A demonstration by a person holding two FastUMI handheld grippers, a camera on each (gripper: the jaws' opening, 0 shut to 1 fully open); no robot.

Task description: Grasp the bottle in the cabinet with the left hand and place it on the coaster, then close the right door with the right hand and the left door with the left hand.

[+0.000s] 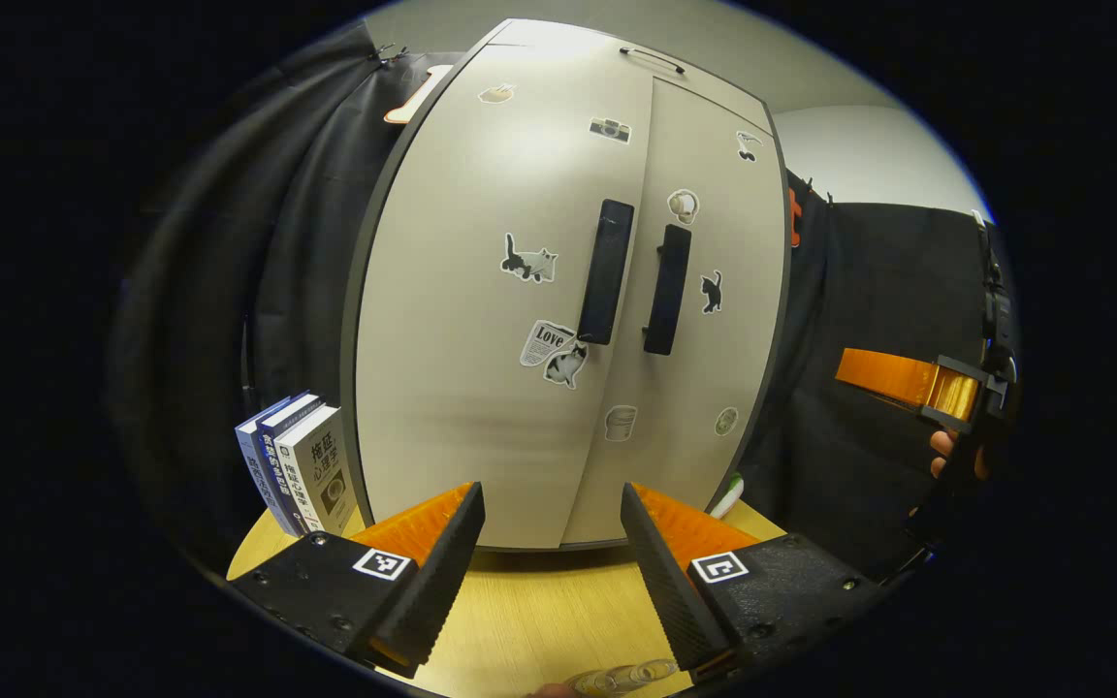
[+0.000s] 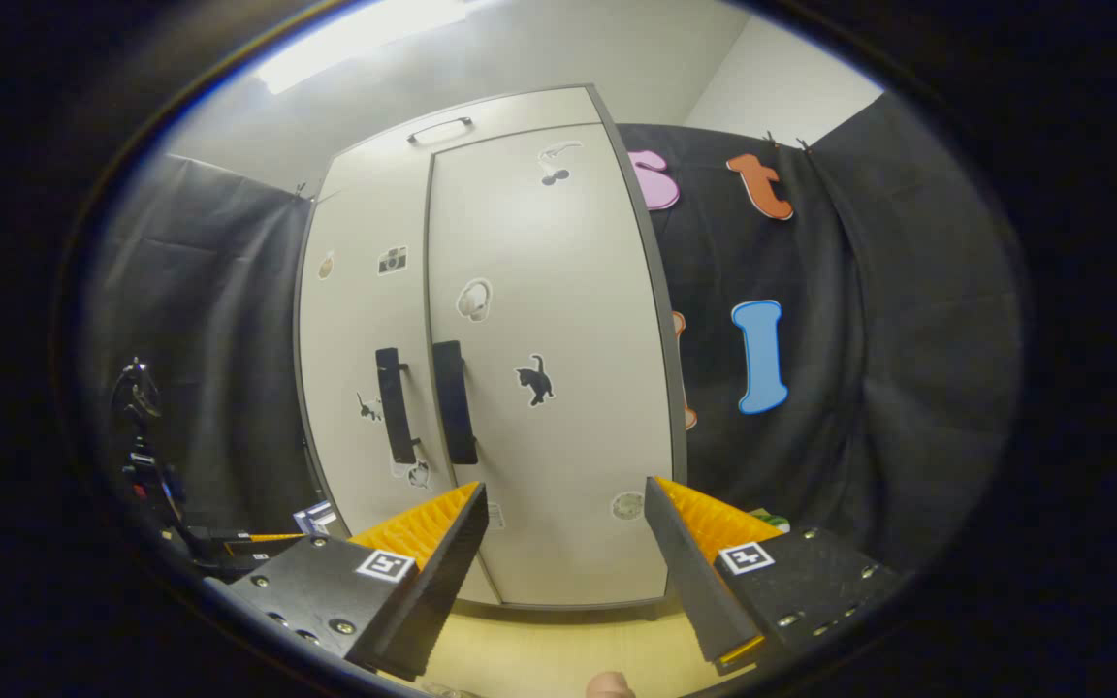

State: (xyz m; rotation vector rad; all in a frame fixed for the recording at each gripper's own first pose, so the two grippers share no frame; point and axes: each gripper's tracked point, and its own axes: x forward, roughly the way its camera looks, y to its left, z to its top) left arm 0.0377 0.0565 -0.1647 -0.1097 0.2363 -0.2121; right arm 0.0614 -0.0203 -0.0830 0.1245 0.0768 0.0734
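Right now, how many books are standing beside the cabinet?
3, upright in a row on the table left of the cabinet: outer book, middle book, nearest book. Others may hide behind.

Black cloth (image 2: pixel 859 388) drapes the booth beneath a pale wall (image 1: pixel 869 155), with a wooden table (image 1: pixel 539 611) below.

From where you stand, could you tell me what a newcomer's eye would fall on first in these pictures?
The tall pale cabinet fills the middle of both views, both doors shut, two dark handles side by side at the seam and cat stickers scattered across it. It stands on a wooden table, with books upright at its left side. Low in each view the left gripper and right gripper show with jaws apart, holding nothing.
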